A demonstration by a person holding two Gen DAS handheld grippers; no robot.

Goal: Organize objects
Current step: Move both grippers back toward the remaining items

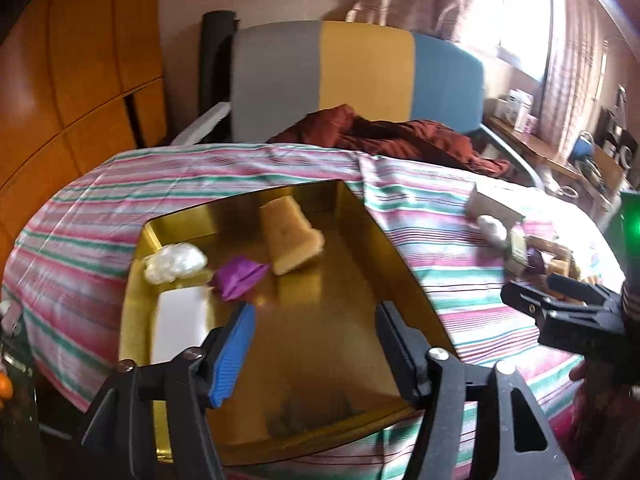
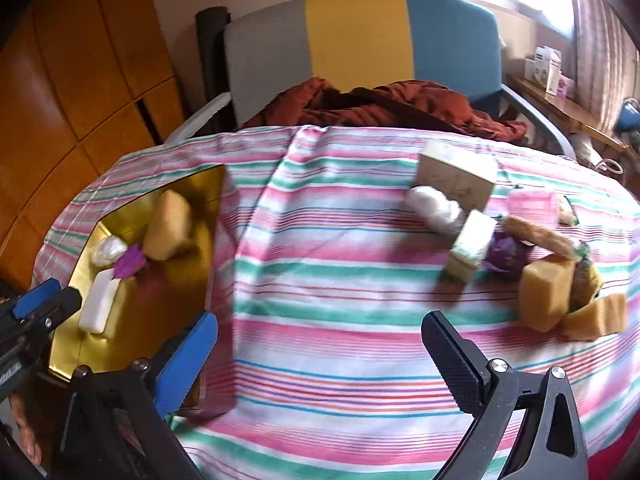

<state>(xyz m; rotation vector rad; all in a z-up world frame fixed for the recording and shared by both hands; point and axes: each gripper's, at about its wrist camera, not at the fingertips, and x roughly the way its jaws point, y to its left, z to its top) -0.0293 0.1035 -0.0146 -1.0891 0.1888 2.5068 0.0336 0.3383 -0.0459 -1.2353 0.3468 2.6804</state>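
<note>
A gold tray (image 1: 372, 240) (image 2: 200, 240) lies on the striped cloth at the left. In it are a tan soap bar (image 1: 290, 240) (image 2: 168, 226), a purple wrapper (image 1: 238, 278) (image 2: 130, 264), a white crumpled wad (image 1: 174, 262) (image 2: 108, 250) and a flat white bar (image 1: 180, 322) (image 2: 100, 306). My left gripper (image 1: 316, 320) is open and empty above the tray's near half. My right gripper (image 2: 320, 340) is open and empty over bare cloth. To its right lies a pile: a pale box (image 2: 456, 178), a white wad (image 2: 436, 206), a small pale bar (image 2: 472, 246), a purple object (image 2: 508, 256), tan blocks (image 2: 546, 296) and a pink container (image 2: 532, 204).
A chair with grey, yellow and blue back panels (image 2: 356, 40) stands behind the table, with a rust-red cloth (image 2: 380, 104) on its seat. A wooden cabinet (image 2: 80, 80) is at the left. A cluttered shelf (image 2: 560, 96) is at the far right.
</note>
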